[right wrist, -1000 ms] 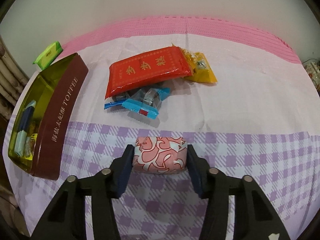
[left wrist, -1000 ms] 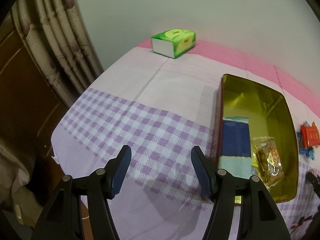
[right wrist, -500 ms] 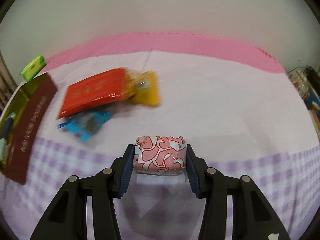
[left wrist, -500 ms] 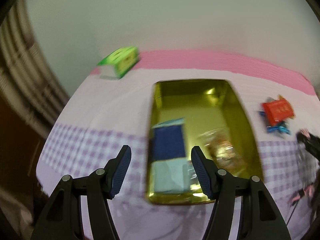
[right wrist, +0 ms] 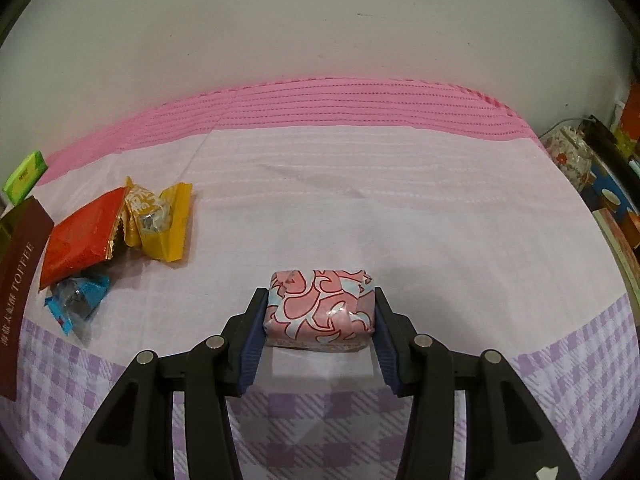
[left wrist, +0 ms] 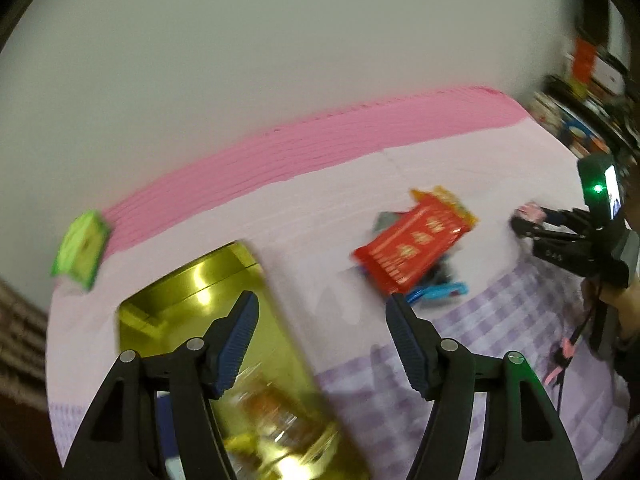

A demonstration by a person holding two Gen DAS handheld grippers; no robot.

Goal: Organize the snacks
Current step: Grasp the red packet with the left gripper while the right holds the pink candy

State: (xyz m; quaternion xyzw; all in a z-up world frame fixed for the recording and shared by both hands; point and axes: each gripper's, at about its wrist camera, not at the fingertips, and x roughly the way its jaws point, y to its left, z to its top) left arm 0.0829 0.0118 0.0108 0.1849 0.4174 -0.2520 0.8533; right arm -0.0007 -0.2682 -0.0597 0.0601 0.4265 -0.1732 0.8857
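A: Swinging my left gripper (left wrist: 322,344), jaws opening on nothing, from the checked cloth toward the red packet (left wrist: 412,244) at centre right.

B: And the right gripper (right wrist: 320,330)?

A: I'm still pinching the pink packet (right wrist: 320,312), lower centre, carrying it away from the tin (right wrist: 18,292) at the left edge.

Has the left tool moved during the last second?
Yes. The left tool swung right: the gold tin, formerly to its right, now lies at its left finger.
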